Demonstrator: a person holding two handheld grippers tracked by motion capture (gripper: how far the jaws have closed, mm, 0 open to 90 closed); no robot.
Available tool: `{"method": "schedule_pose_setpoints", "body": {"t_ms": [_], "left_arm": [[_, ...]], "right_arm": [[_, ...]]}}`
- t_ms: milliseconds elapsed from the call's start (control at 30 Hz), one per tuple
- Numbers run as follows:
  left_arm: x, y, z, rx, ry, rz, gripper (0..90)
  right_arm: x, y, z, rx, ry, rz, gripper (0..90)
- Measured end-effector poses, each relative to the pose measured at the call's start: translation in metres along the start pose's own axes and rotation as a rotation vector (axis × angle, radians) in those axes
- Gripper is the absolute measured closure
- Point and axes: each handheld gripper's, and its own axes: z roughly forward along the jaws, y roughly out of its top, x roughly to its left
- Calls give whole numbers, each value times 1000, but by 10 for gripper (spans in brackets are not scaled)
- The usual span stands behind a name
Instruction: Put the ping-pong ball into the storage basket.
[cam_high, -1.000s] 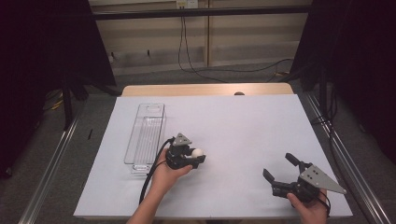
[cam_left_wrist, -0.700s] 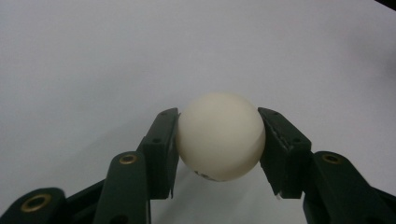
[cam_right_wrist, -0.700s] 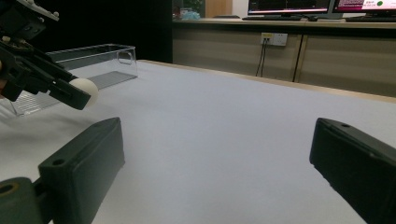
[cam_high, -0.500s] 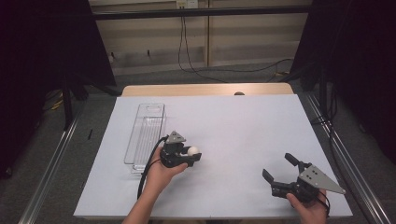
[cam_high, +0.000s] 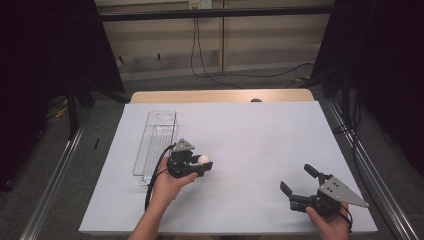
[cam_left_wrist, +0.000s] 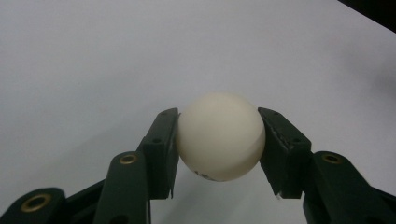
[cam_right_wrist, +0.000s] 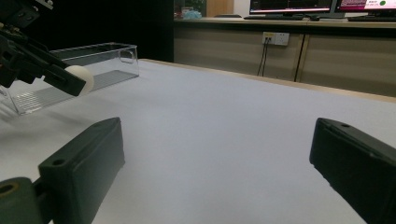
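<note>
A wide desk (cam_high: 250, 130) covered in pale grey-white sheet takes up most of the high view, with a strip of bare wood showing at its far edge. On its left half lies a long clear plastic bin (cam_high: 156, 142), rectangular and open-topped, its long axis running from near to far.

Just right of the bin's near end, the left tool (cam_high: 202, 162) is held in the person's left hand (cam_high: 167, 186), which comes in from the near edge. It is pinching a small white ball (cam_high: 203, 159), much like a table-tennis ball, and its tips point right, away from the bin. The bin therefore lies to the left of the ball and just beside it; carrying the ball there would probably call for a short swing left and slightly far, and the left hand is much the nearer one for that.

The right tool (cam_high: 298, 184) sits well apart at the near right of the desk, its two fingers spread with nothing between them.

The left gripper view shows what the high view cannot: the white ball (cam_left_wrist: 221, 136) is squeezed at its middle by both black pads, with faint dark print on its underside and bare desk beneath. The right gripper view looks low across the desk between its own spread jaws and shows the ball (cam_right_wrist: 80, 78) raised off the surface in front of the clear bin (cam_right_wrist: 93, 63).
</note>
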Motion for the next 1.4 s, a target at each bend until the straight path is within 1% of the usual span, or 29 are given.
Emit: {"method": "schedule_pose_setpoints", "body": {"t_ms": [67, 133, 200, 300, 333, 400, 433, 467, 500, 533, 600, 700, 733, 767, 833, 867, 1000, 1100, 1133, 1267, 1400], "left_arm": [[1, 0, -1, -2, -8, 3, 512], [0, 0, -1, -3, 0, -6, 511], [0, 0, -2, -6, 0, -8, 512], [2, 1, -4, -2, 2, -1, 511], [2, 1, -4, -13, -1, -9, 511], [3, 1, -5, -11, 5, -9, 511], [4, 2, -6, -13, 5, -12, 511], [3, 2, -7, -3, 11, -11, 512], [3, 2, -7, -3, 11, -11, 512], [4, 2, -6, -9, 4, -13, 512], [3, 3, -6, -17, 4, -22, 511], [4, 3, -7, -13, 6, -20, 511], [5, 3, -8, -11, 7, -16, 512], [5, 4, -9, -12, 10, -23, 512], [5, 4, -10, -10, 13, -23, 512], [5, 4, -10, -23, 10, -26, 512], [7, 4, -11, -17, 14, -25, 511], [8, 5, -13, -12, 19, -25, 512], [8, 6, -14, -13, 30, -29, 511], [8, 6, -16, -19, 24, -25, 512], [8, 7, -18, -21, 27, -34, 511]], "right_arm": [[0, 0, 0, 1, -3, 0, 26], [0, 0, 0, 0, -3, 0, 26], [1, 0, 0, 1, 1, 1, 26], [1, 0, 0, 4, 1, 0, 27], [1, 0, 0, 4, 1, 0, 27], [0, 0, 0, 4, 1, 4, 27], [0, 0, 0, 4, -1, 1, 27], [0, 0, 1, 1, -3, -2, 27], [0, 0, 1, 1, -3, -2, 27], [-1, 0, 1, 2, 0, -4, 27], [0, 0, 2, 3, -1, -6, 27], [0, 0, 1, 5, -1, -14, 28], [0, 1, 1, 4, -2, -11, 27], [0, 1, 1, 3, 1, -14, 27], [-1, 0, 1, 2, -2, -11, 28], [-1, 0, 1, 2, -2, -11, 28], [0, 0, 2, 7, 2, -10, 28], [1, 1, 2, 7, 5, -18, 28], [1, 1, 2, 6, 4, -18, 28], [2, 1, 2, 4, 8, -20, 28], [2, 1, 2, 6, 7, -26, 28]]}}
